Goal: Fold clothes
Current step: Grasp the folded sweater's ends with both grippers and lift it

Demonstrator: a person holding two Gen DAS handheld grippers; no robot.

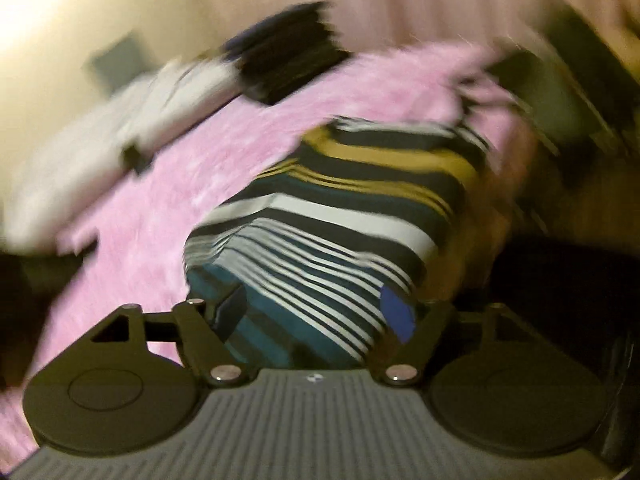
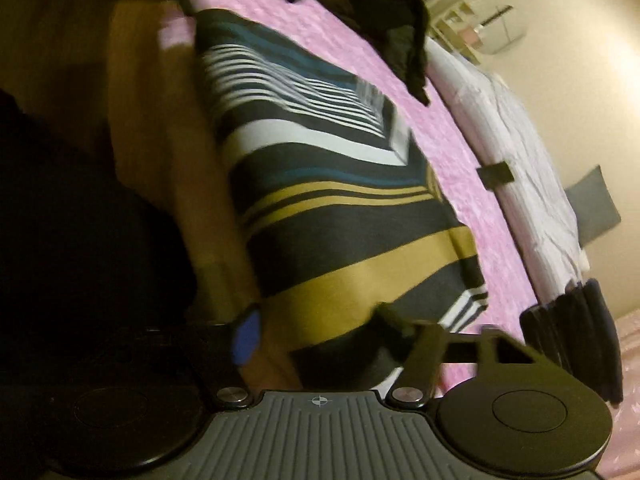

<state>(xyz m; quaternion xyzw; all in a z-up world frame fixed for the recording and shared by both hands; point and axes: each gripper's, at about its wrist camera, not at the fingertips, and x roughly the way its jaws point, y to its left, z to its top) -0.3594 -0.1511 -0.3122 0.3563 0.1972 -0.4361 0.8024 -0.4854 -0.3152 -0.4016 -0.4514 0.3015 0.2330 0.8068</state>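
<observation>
Striped garment (image 1: 344,216) folded into a block, lying on pink fuzzy blanket (image 1: 168,184) near the bed's edge. Left gripper (image 1: 316,312) jaws spread wide over its teal end, pads not pressing cloth. Right gripper (image 2: 320,328) jaws apart over the mustard-striped end; contact unclear through blur. Dark clothes pile (image 2: 388,12) lies further off

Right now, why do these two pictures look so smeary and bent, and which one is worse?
Left wrist view: worse, with heavy motion blur smearing the pink blanket and the dark pile; the striped garment is softer too. Right wrist view: milder blur, a deep shadow on its left side, bright wall glow at right. Both views bow straight lines, a fisheye effect.
</observation>
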